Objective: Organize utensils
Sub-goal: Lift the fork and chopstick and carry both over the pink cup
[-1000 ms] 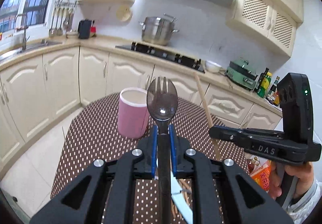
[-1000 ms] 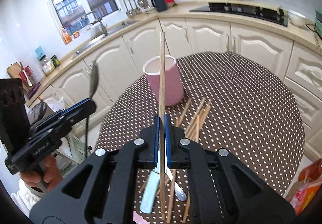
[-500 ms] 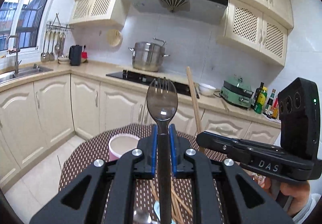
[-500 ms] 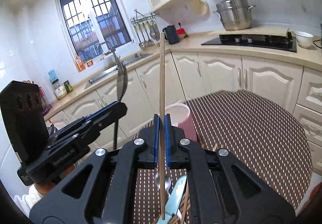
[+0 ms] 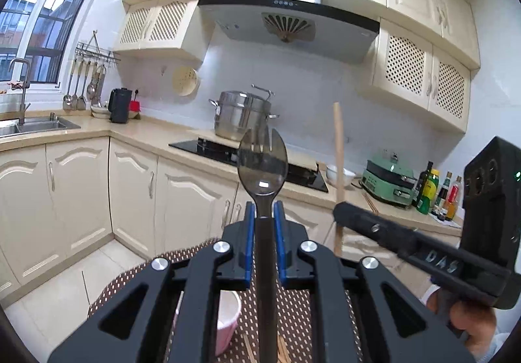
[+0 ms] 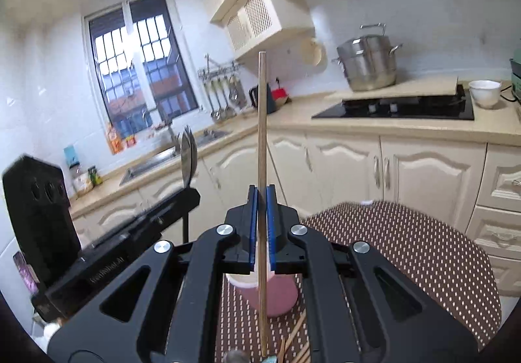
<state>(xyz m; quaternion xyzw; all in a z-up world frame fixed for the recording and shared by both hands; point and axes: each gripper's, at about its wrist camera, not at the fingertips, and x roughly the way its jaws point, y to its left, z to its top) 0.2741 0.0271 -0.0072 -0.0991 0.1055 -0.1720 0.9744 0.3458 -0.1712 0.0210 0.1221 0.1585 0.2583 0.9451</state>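
My left gripper is shut on a dark spork, held upright with its head up. The spork also shows edge-on in the right wrist view. My right gripper is shut on a wooden chopstick, also upright; the chopstick shows in the left wrist view. A pink cup stands on the dotted table below both grippers, partly hidden by the fingers; it also shows in the left wrist view. Loose chopsticks lie near the cup.
Cream kitchen cabinets and a counter with a hob and a steel pot lie beyond the table. A sink is at the left. The other gripper's body is close on the right.
Both grippers have tilted up and risen with their utensils. The cup and table have dropped to the bottom of both views, under the fingers.
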